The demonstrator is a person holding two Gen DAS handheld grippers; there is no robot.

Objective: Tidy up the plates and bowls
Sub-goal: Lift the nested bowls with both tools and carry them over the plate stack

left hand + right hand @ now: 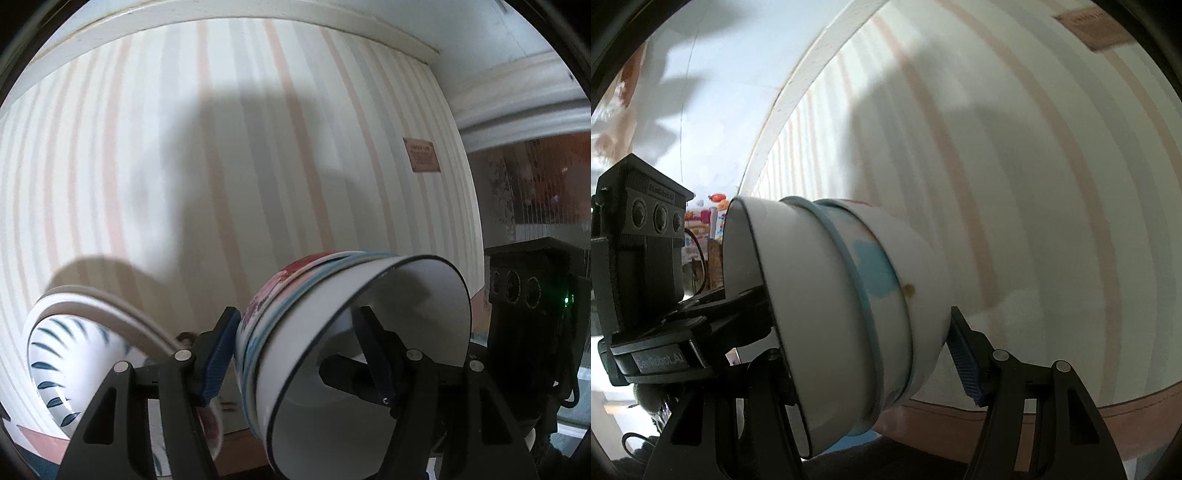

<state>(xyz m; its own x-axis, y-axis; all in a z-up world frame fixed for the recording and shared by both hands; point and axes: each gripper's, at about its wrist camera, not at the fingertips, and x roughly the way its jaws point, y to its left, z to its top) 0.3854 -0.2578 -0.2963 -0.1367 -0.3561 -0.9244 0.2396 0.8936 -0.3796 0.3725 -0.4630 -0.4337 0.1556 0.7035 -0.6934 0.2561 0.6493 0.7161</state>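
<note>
While tipped on its side, stack of bowls [314, 332]: nested bowls hang clear above the striped cloth [258, 147], mouth facing the right gripper's side. The innermost is white with a thin dark rim, the next has a pale blue rim, and the outermost carries red and purple flowers.
Left gripper [297, 314]: clamped on the stack. Its blue pad [216, 365] presses the outside of the flowered bowl near the base, and its other finger reaches inside the mouth against the innermost bowl.
Right gripper [862, 325]: clamped on the same stack [831, 295]. Its blue pad [964, 362] lies against the rounded outside of the outermost bowl; its other finger passes behind the dark rim and is hidden there.
Leaf-patterned dish [51, 354]: white with dark blue leaf strokes, beyond the stack's base end on the left gripper's outer side, lower down. Whether it touches the cloth I cannot tell.
Black housing of the right gripper [532, 295]: just past the stack's open mouth, a green light on its side.
Black housing of the left gripper [642, 236]: beside the stack's mouth in the right wrist view.
Brown label [422, 155]: sewn on the cloth, well beyond the stack.
</note>
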